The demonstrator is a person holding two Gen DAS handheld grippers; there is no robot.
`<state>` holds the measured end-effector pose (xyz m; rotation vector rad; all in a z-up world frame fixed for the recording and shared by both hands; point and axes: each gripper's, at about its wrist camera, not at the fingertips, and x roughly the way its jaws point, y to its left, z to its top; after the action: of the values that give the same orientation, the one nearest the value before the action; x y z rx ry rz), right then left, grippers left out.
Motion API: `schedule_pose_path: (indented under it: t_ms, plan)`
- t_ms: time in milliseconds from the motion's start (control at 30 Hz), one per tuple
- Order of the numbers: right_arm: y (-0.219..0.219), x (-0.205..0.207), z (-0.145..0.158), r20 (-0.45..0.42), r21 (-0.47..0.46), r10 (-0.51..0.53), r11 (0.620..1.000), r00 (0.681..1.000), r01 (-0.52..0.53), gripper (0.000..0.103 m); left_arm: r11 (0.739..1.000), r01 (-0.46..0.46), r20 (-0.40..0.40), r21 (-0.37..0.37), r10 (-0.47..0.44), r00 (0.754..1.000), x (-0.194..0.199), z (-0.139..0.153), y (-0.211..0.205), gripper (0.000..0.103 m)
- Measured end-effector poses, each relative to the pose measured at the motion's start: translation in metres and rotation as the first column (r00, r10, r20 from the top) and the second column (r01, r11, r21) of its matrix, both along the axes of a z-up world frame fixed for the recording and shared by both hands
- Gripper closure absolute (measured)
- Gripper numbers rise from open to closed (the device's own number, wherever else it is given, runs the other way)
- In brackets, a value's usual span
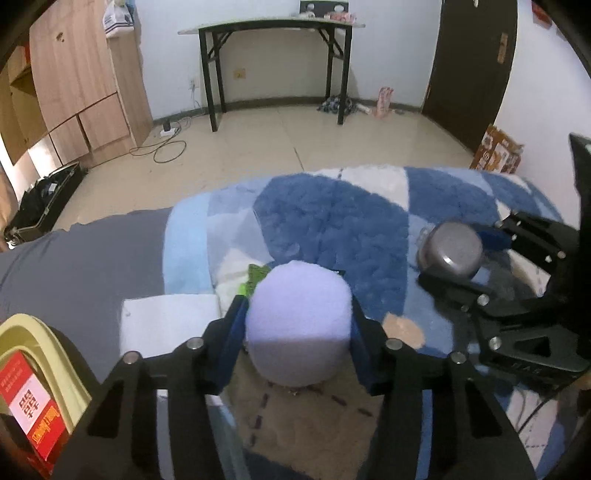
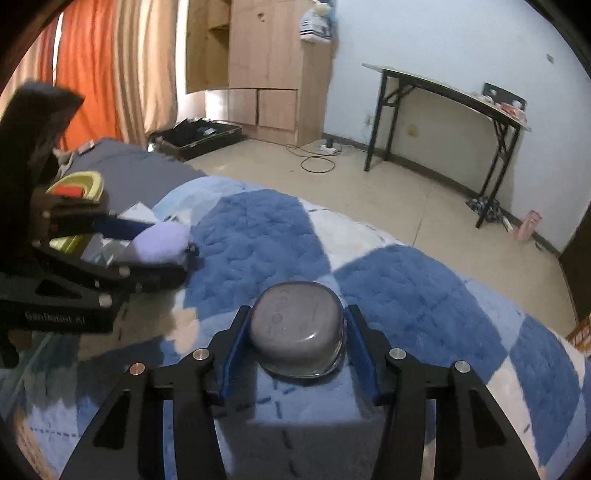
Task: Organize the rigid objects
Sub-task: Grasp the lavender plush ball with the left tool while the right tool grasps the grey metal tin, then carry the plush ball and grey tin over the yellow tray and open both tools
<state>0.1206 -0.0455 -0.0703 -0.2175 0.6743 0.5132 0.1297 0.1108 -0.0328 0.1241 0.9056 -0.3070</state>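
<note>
A lilac, soft-looking rounded object (image 1: pixel 299 314) rests on the blue and white fleece blanket (image 1: pixel 332 214). My left gripper (image 1: pixel 297 306) is shut on it, with a blue pad against each side. To the right lies a grey rounded case (image 1: pixel 450 251) with a glossy rim, and my right gripper (image 1: pixel 456 254) is shut on it. In the right wrist view the grey case (image 2: pixel 295 325) sits between the blue pads of my right gripper (image 2: pixel 297 317). At the left of that view my left gripper (image 2: pixel 162 247) grips the lilac object (image 2: pixel 159 243).
A yellow-green basket (image 1: pixel 44 332) with a red box in it stands at the near left on the grey sheet (image 1: pixel 92 266). A white flat box (image 1: pixel 166 321) and a green packet (image 1: pixel 255 277) lie beside the lilac object. Beyond the bed are tiled floor, a black table (image 1: pixel 277 26) and a cardboard box (image 1: pixel 498 151).
</note>
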Motion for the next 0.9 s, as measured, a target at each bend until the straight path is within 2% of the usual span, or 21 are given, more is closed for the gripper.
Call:
schedule_pose_path:
  t_ms: [167, 267, 433, 567, 667, 767, 833, 900]
  plan:
    - [-0.005, -0.012, 0.017, 0.014, 0.021, 0.031, 0.999, 0.999, -0.031, 0.054, 0.999, 0.013, 0.052, -0.041, -0.011, 0.999, -0.022, 0.027, 0.019, 0.052]
    - [-0.004, -0.021, 0.037, 0.019, 0.032, 0.052, 0.998, 0.998, -0.052, 0.054, 0.997, -0.005, 0.088, -0.075, 0.011, 0.996, -0.039, 0.055, 0.042, 0.052]
    - [0.021, -0.041, 0.089, 0.037, 0.071, 0.138, 0.988, 0.990, -0.141, 0.054, 0.989, -0.098, 0.142, -0.115, 0.114, 0.983, -0.075, 0.108, 0.115, 0.052]
    - [0.072, -0.050, 0.121, 0.027, 0.061, 0.231, 0.971, 0.973, -0.232, 0.054, 0.978, -0.199, 0.153, -0.061, 0.207, 0.966, -0.101, 0.130, 0.187, 0.052]
    - [0.112, -0.055, 0.135, 0.009, 0.077, 0.294, 0.953, 0.956, -0.294, 0.054, 0.968, -0.251, 0.147, -0.017, 0.251, 0.957, -0.132, 0.131, 0.231, 0.052]
    - [0.146, -0.059, 0.140, -0.018, 0.112, 0.352, 0.931, 0.936, -0.348, 0.054, 0.953, -0.303, 0.129, 0.005, 0.300, 0.945, -0.168, 0.117, 0.266, 0.052]
    - [0.166, -0.060, 0.132, -0.064, 0.107, 0.389, 0.918, 0.919, -0.381, 0.054, 0.943, -0.332, 0.110, 0.004, 0.330, 0.938, -0.187, 0.101, 0.286, 0.052]
    - [0.181, -0.061, 0.122, -0.098, 0.064, 0.406, 0.914, 0.909, -0.401, 0.054, 0.933, -0.360, 0.081, -0.008, 0.360, 0.930, -0.199, 0.085, 0.299, 0.052]
